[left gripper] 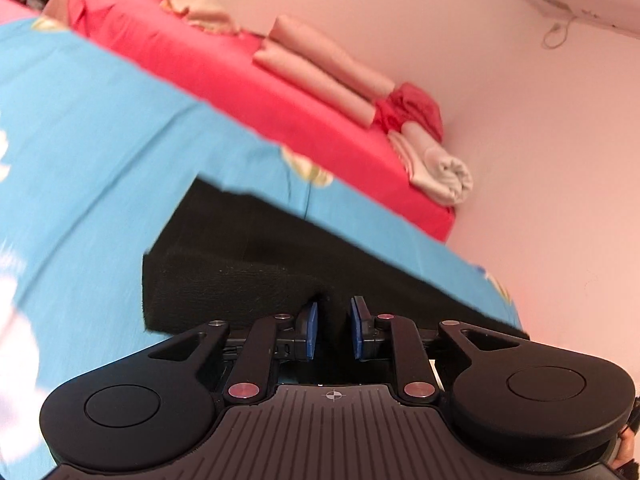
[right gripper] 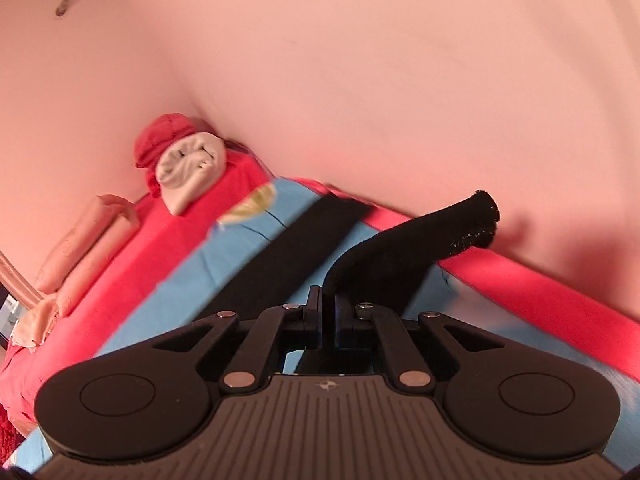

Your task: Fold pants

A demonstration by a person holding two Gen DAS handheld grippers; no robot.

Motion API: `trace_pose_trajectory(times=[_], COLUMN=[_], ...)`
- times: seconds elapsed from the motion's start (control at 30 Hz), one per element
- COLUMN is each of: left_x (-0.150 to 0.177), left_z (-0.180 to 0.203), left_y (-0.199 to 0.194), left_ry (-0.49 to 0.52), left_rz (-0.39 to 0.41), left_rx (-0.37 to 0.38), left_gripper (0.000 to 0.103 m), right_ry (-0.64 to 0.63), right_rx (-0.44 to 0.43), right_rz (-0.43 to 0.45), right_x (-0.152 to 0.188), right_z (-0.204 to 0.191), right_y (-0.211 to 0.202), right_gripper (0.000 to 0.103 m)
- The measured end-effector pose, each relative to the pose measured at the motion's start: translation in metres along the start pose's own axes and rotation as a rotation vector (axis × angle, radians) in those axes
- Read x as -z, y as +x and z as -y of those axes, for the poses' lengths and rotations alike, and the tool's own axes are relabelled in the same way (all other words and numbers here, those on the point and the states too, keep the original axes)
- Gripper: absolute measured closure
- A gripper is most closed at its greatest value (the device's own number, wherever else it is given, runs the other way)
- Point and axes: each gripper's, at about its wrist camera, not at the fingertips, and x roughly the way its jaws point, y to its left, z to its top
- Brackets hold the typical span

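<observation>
A: Near field, left gripper (left gripper: pixel 334 330)?
B: Blue pads (left gripper: pixel 310 330) clamped on a fold of the black pants (left gripper: pixel 248 264), cloth bunched between them.
A: Right gripper (right gripper: pixel 328 316)?
B: Jaws together on another part of the pants; a leg end (right gripper: pixel 476 220) sticks up past the fingers, lifted off the surface.
A: Where does the rest of the pants lie?
B: Flat on the blue sheet (left gripper: pixel 100 140), one strip running away from the right gripper.
A: Beyond that?
B: Red bedding (left gripper: pixel 224 76) with pink folded cloths (left gripper: pixel 320 68) and a cream roll (left gripper: pixel 448 176) near the corner. Pink wall (left gripper: pixel 520 140) behind; a cable (left gripper: pixel 556 32) hangs high up.
</observation>
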Motion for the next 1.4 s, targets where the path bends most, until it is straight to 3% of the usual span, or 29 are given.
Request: trace_pose_trajectory(times=[0.13,0.33,0.43,0.5,0.53,0.57,0.6,0.73,0.83,0.93,1.03,1.1,1.13,1.2,1.27,1.4], left_x=[-0.036,-0.072,-0.072,-0.069,-0.066,-0.062,-0.060,-0.043,-0.025,-0.003,0.018,0.032,0.037,0.047,0.051,0.050], left_z=[0.003,-0.008,-0.016,-0.015,-0.014,-0.013,-0.011,-0.013,-0.019,-0.019,-0.017,-0.017,-0.017,-0.021,-0.024,-0.030], left_y=[0.035,0.111,0.114,0.102,0.094,0.084,0.076,0.035,0.012,0.002,0.000,0.003,0.004,0.006,0.008,0.004], left_ry=[0.016,0.047,0.033,0.048,0.068,0.095,0.118,0.173,0.178,0.205,0.267,0.315,0.333,0.352,0.361,0.349], left_rz=[0.032,-0.026,-0.045,-0.026,-0.012,-0.002,0.009,0.065,0.090,0.084,0.054,0.025,0.010,-0.005,-0.023,-0.009], left_rx=[-0.025,-0.130,-0.102,-0.091,-0.086,-0.084,-0.088,-0.087,-0.060,-0.050,-0.055,-0.073,-0.083,-0.095,-0.097,-0.060], left_gripper=[0.024,0.021,0.021,0.011,0.007,0.000,0.000,0.000,0.000,0.000,0.000,0.000,0.000,0.000,0.000,0.000], right_ry=[0.037,0.147,0.164,0.146,0.142,0.133,0.114,-0.130,-0.354,-0.569,-0.772,-0.886,-0.926,-0.973,-1.000,-0.983], right_rx=[-0.011,0.022,0.066,0.107,0.125,0.137,0.152,0.239,0.133,-0.165,-0.465,-0.625,-0.684,-0.755,-0.758,-0.729], right_rz=[-0.015,-0.077,-0.093,-0.128,-0.125,-0.112,-0.082,0.069,0.135,-0.002,-0.249,-0.399,-0.475,-0.626,-0.716,-0.877], right_x=[-0.029,-0.053,-0.051,-0.048,-0.046,-0.045,-0.044,-0.034,-0.011,0.031,0.102,0.155,0.182,0.228,0.263,0.297], right_z=[-0.028,-0.049,-0.056,-0.057,-0.057,-0.058,-0.060,-0.088,-0.139,-0.205,-0.275,-0.315,-0.332,-0.360,-0.381,-0.400], right_y=[0.045,0.146,0.186,0.201,0.201,0.197,0.191,0.146,0.107,0.080,0.066,0.058,0.056,0.057,0.062,0.070], right_gripper=[0.096,0.096,0.091,0.081,0.064,0.053,0.036,0.033,0.033,0.033,0.035,0.039,0.045,0.057,0.057,0.053])
